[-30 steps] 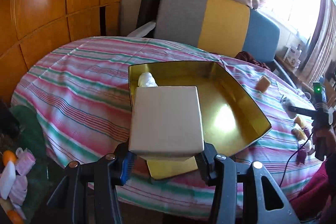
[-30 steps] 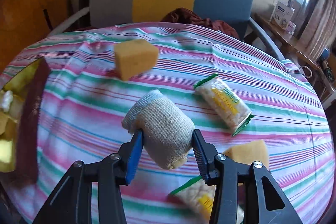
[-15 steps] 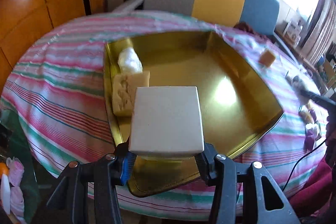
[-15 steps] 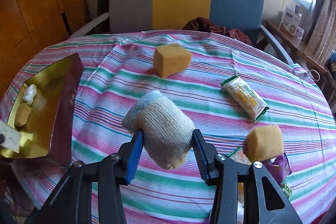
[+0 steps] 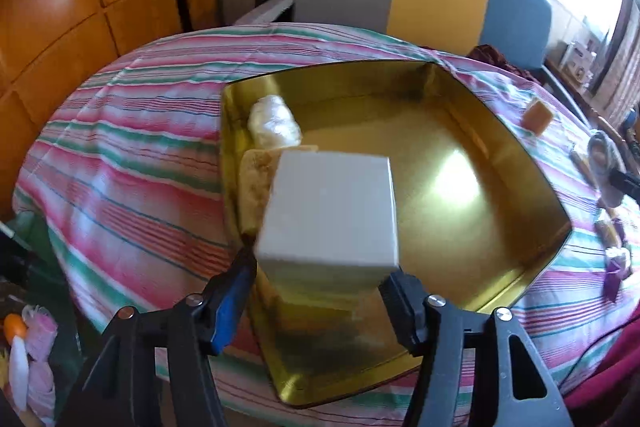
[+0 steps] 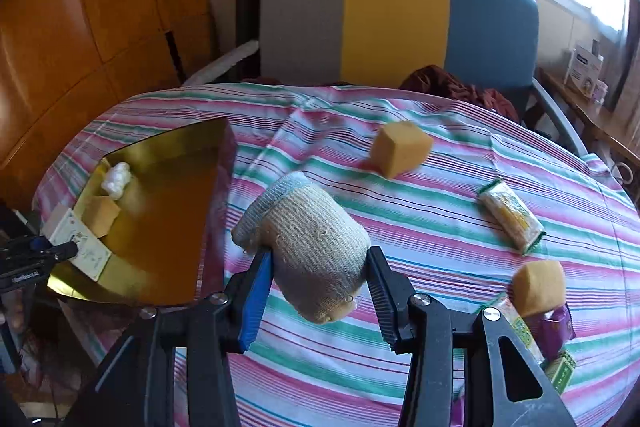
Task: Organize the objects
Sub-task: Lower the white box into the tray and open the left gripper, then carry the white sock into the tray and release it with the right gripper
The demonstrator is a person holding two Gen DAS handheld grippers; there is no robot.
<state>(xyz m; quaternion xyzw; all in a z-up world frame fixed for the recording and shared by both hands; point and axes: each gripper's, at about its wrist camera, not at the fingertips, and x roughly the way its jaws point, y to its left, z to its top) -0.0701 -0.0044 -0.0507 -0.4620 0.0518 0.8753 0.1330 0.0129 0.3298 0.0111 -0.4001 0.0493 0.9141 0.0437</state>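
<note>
a round table under a cloth striped pink, green and white fills both views, with a chair whose back is banded grey, yellow and blue at its far side, a dark red cloth bunched on its seat. orange-brown wooden panelling covers the wall to the left, and bright window light with a pale curtain comes in at the far right, above a side shelf holding small boxes. on the left part of the table sits a gold tray with raised walls; against its left wall lie a white plastic-wrapped bundle and, nearer, a yellow sponge. the left gripper hangs over the tray's near-left corner, its jaws just having spread, and the white box stands between them with a gap showing at each pad, tilted and blurred, so it is no longer squeezed. the right gripper is clamped on a beige knitted roll with a pale blue edge, held above the cloth just right of the tray. farther right on the cloth lie an orange sponge block toward the far side, a clear snack packet with green ends, and a second orange sponge resting near purple and green packets at the near right edge.
</note>
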